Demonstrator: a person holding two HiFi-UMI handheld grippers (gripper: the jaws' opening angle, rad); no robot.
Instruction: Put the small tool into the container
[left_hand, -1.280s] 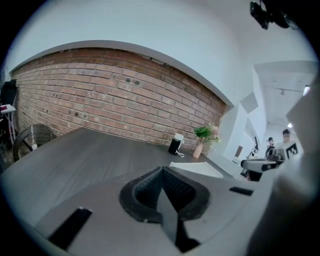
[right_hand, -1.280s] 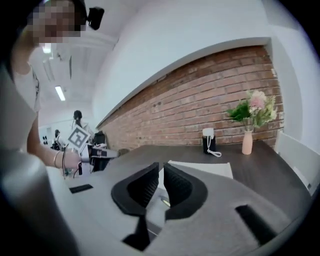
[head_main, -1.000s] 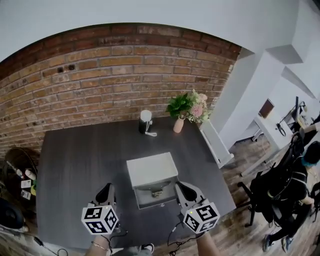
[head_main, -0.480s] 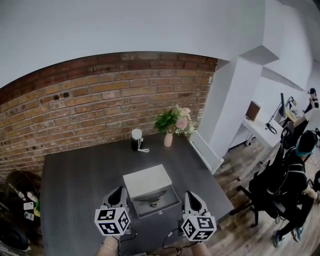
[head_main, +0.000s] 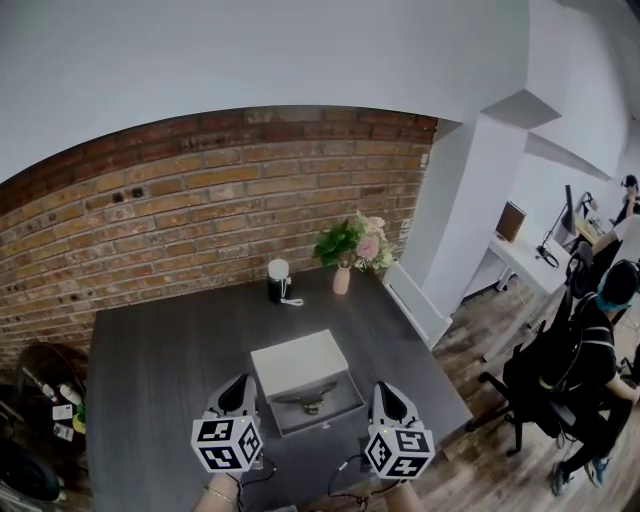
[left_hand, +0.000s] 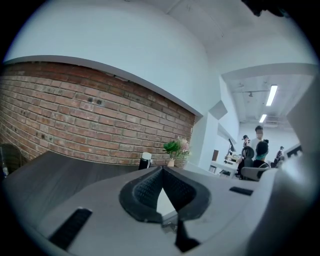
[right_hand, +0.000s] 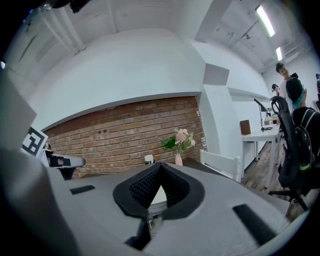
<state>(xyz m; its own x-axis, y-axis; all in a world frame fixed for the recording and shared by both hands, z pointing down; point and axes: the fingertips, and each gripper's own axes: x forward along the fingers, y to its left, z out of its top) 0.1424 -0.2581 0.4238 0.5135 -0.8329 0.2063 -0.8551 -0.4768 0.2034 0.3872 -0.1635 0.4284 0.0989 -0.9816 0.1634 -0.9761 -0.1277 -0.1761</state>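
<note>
Rear: exposed red brick wall (head_main: 200, 205), full width behind the table, with white plaster (head_main: 250, 60) above. To the right, white column (head_main: 460, 200) under a boxed soffit (head_main: 520, 105). Dark grey table (head_main: 150, 350) set against the brick. At its far right corner, vase of flowers (head_main: 350, 248), with a black-and-white cylinder (head_main: 278, 282) near it on the left. White panel (head_main: 415, 305) low along the column foot, beside the table's right edge. Wood-plank floor (head_main: 480, 335) to the right. Beyond, white desk (head_main: 512, 262) and a black office chair (head_main: 515, 385), with a seated person (head_main: 595, 345) in dark clothing. Ceiling strip lights (right_hand: 265, 21) lit. Small clutter (head_main: 50, 400) low at the table's left, not identifiable.
</note>
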